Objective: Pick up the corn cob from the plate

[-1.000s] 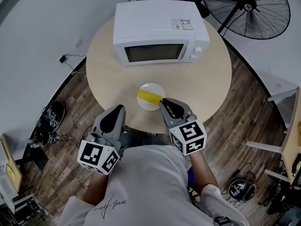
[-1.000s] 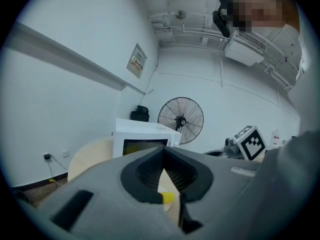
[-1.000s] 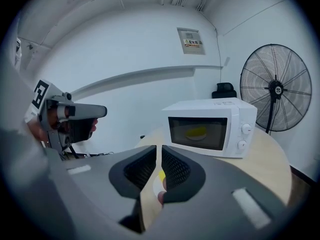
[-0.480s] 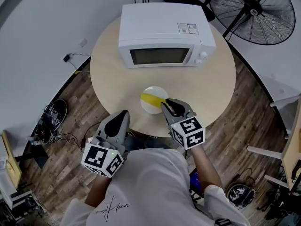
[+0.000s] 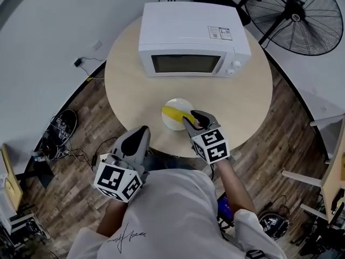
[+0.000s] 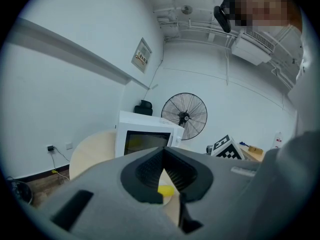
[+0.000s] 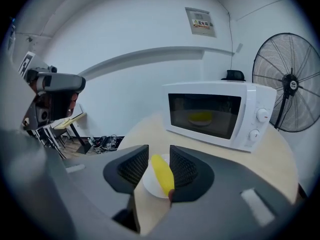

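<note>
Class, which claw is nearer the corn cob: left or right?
Right. The right claw, jaws just opening, has the corn cob end between them; the left claw sits back at the table edge.

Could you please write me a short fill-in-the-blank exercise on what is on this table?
1. The yellow corn cob lies on a white ____.
2. The right gripper has its jaws apart, with the ____ between them.
3. At the back of the round table stands a white ____, its door shut.
Missing words: plate; corn cob; microwave.
Those jaws have just been opening.
</note>
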